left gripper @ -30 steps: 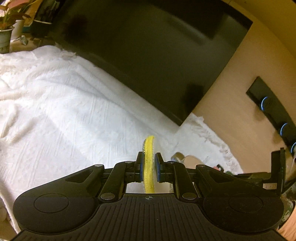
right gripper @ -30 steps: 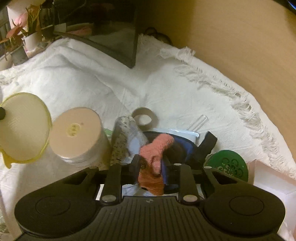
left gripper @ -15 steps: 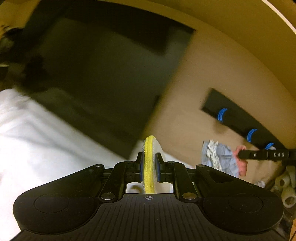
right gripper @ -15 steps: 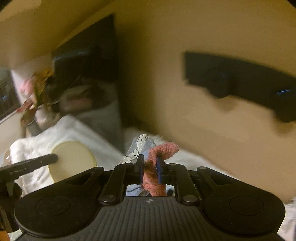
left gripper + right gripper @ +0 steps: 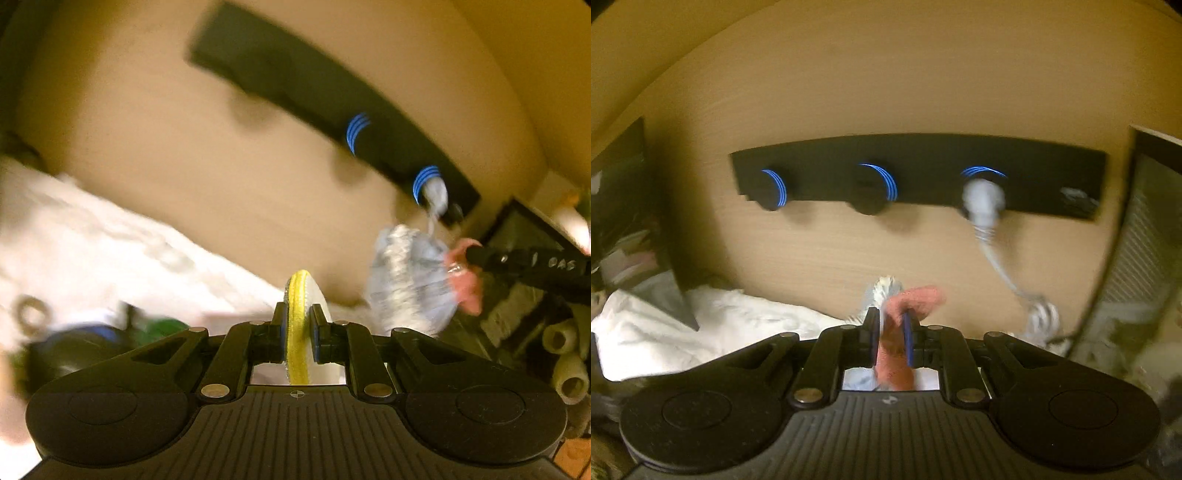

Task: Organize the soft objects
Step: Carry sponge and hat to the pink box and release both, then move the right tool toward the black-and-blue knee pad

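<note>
On the far tan wooden wall, a black peg rack (image 5: 923, 170) with blue-ringed knobs carries a pale cord looped over its right knob (image 5: 984, 195). The right gripper (image 5: 891, 338) is clamped on a pink knitted cloth (image 5: 905, 306) bundled with pale blue fabric. The left gripper (image 5: 298, 325) pinches a yellow-rimmed round pad (image 5: 297, 314), above the white fringed blanket (image 5: 92, 236).

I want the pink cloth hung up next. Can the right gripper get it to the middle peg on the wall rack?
Probably yes: the right gripper faces the rack, and the middle peg is bare.
</note>
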A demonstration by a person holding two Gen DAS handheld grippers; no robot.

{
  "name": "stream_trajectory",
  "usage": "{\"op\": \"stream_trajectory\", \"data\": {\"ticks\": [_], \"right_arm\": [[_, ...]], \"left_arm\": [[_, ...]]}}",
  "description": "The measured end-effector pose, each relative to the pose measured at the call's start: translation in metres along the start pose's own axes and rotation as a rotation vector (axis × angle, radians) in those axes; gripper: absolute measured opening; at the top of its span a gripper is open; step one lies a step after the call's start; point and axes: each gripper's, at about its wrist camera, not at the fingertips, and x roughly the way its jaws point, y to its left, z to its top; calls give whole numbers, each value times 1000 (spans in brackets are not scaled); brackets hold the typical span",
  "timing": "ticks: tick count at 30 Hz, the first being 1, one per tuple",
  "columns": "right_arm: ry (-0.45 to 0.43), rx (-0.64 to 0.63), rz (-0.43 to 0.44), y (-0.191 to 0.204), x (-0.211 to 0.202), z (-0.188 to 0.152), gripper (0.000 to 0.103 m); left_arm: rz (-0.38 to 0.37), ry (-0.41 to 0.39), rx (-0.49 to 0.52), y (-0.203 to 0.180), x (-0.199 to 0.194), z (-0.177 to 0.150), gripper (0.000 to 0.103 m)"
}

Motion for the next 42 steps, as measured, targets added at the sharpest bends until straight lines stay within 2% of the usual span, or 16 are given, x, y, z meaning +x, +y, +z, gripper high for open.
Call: {"op": "stream_trajectory", "data": {"ticks": [3,5,7,9,15,17,19,20,24,27,28,29,31,32,38,42], "right_arm": [[17,4,-22,-8,2,-12,13],[34,-11,-31,-9,5,-19,13],[53,-19,-11,-6,11,-24,13],[70,-28,11,-4,17,-29,13],[169,19,42,-13,49,-53,14],[229,53,-9,-21,66,-68,29],[255,83,-96,-32,80,-85,61],[263,106,-121,-37,85,-91,62],[327,143,-156,-46,107,-107,62],[423,121,-180,-45,127,-120,60],[438,115,-189,-45,130,-124,42],[439,100,-194,-43,131,-127,30],[416,73,-202,-38,127,-127,22],[403,79,-169,-36,125,-123,19],[431,169,6,-16,150,-107,17],[432,160,40,4,180,-105,19]], "left_arm": [[-65,72,-85,-3,46,-16,17],[8,175,-63,-2,81,-27,18],[105,213,-8,1,102,-40,19],[163,201,18,5,104,-47,20],[196,85,30,12,68,-40,20],[202,46,32,14,45,-35,20],[192,32,13,18,29,-31,20],[182,32,-1,19,20,-30,20],[144,48,-30,25,5,-40,20],[123,85,-32,30,-2,-51,20],[122,95,-28,31,-4,-55,20],[121,103,-24,34,-6,-59,20],[119,119,-23,41,-11,-67,20],[122,126,-27,45,-14,-70,20],[162,133,-94,68,-28,-83,20],[187,150,-87,74,-41,-87,20]]}}
